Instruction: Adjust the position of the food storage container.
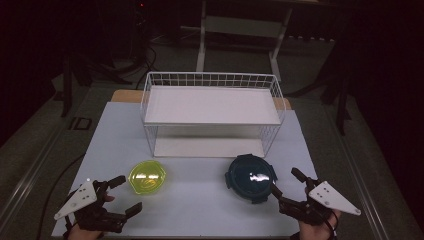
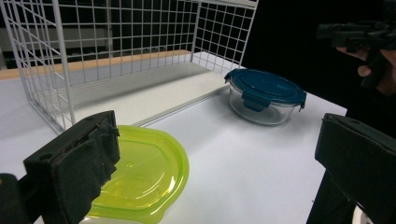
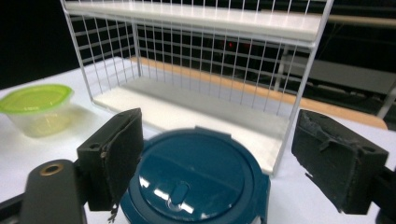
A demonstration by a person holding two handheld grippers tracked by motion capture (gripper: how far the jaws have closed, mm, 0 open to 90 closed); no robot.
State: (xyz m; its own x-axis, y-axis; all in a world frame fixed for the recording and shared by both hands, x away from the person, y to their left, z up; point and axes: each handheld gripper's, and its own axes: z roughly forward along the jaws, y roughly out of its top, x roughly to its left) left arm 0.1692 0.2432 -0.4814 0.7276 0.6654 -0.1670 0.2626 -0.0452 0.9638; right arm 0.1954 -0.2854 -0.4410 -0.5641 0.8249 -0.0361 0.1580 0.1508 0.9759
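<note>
Glass tub with blue lid (image 3: 198, 179) sat between spread right gripper (image 1: 284, 184) jaws (heavy, slick); grip across the rim. Left gripper (image 1: 125, 194) spread by green-lidded tub (image 1: 147, 177).

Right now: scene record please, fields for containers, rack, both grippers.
green tub: lid on, on the table in front of the rack, left side
blue tub: round, glass, lid on, right side
rack: white wire, two shelves, both bare
left gripper: open, beside green tub, holding nothing
right gripper: open, fingers either side of the blue tub, not pressing
</note>
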